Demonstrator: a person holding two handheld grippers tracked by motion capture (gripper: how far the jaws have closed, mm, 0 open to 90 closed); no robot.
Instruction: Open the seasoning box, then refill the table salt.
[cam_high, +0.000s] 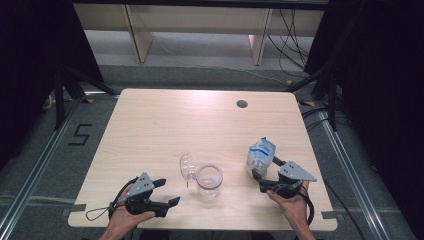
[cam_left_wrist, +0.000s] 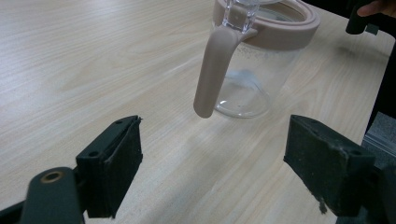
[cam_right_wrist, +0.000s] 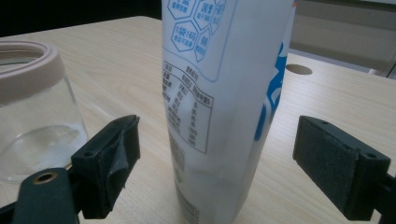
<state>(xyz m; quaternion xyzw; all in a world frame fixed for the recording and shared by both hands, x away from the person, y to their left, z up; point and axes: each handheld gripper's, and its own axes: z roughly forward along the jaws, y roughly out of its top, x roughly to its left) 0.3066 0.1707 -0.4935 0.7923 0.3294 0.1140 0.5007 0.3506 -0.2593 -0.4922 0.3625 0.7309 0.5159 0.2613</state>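
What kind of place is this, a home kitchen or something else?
Probably a lab or recording studio, not a kitchen: the wooden table stands between black curtains, metal rails run along the floor, which bears a taped number 5, and loose cables lie behind.

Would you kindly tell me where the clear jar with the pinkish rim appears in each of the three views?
High view: the jar stands low centre, between the two grippers.
Left gripper view: upper centre-right, beyond the open jaws, its clasp hanging towards the camera.
Right gripper view: far left edge.
Shared landmark: the white and blue bag, beside the jar in the high and right gripper views.
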